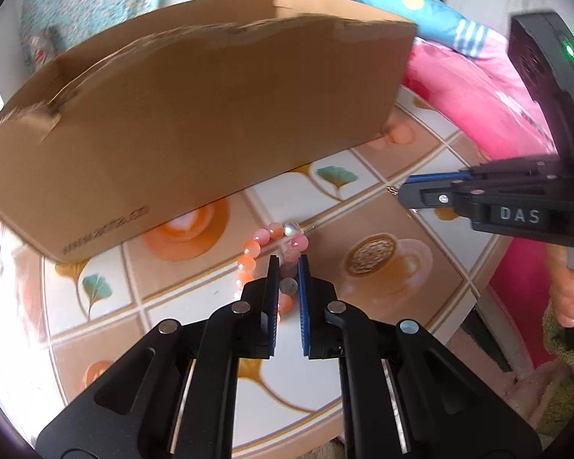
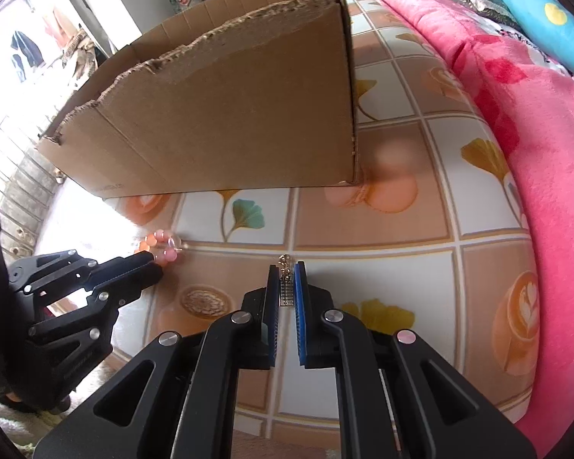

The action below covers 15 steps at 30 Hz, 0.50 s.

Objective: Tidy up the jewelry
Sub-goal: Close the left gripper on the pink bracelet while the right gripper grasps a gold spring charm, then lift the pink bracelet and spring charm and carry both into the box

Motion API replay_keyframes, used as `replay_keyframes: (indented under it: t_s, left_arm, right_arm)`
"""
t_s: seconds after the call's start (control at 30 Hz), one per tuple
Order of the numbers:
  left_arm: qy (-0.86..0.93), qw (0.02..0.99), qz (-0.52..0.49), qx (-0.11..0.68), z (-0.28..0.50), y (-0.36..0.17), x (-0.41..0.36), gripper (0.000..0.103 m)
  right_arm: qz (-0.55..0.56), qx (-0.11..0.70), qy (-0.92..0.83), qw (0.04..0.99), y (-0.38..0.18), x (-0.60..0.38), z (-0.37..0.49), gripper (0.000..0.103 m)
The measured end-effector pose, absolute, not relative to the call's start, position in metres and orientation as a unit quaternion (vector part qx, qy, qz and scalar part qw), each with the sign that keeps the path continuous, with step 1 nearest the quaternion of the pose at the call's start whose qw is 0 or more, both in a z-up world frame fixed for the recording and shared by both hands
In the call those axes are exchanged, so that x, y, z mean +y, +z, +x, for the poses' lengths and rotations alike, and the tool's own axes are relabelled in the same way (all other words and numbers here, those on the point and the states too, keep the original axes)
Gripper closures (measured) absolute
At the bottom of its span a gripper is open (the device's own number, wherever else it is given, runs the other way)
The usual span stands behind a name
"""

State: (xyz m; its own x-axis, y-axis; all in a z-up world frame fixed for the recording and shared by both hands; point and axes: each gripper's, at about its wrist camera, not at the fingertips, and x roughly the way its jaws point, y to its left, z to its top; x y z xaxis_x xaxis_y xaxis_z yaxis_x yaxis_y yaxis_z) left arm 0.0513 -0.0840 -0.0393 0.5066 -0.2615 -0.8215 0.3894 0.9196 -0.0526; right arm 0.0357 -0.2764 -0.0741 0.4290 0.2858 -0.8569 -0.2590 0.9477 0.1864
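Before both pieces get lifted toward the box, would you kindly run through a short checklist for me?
1. Left gripper closed on the pink bead bracelet: ok, beads sit between the pads.
2. Right gripper closed on the small gold chain piece: ok.
3. Bracelet fully off the table: not ok, it lies on the cloth.
4. Cardboard box open on top: ok.
5. Room inside the box: cannot tell.
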Motion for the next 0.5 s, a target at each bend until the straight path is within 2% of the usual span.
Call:
replay_keyframes:
  t_s: [0.23,0.5]
  left_arm:
    - [-0.159,0.866,0.025,0.473,0.051,-0.036,-0.051,0.095]
    - [-0.157,0.869,0.01,0.47,0.053,-0.028,-0.046,0.095]
  right_arm:
    - [0.06,0.498,0.179,0.846,-0.055,-0.283,0.042,0.095]
    - [0.1,0.492,0.193,0.843,-0.04,-0.285,0.04,0.095]
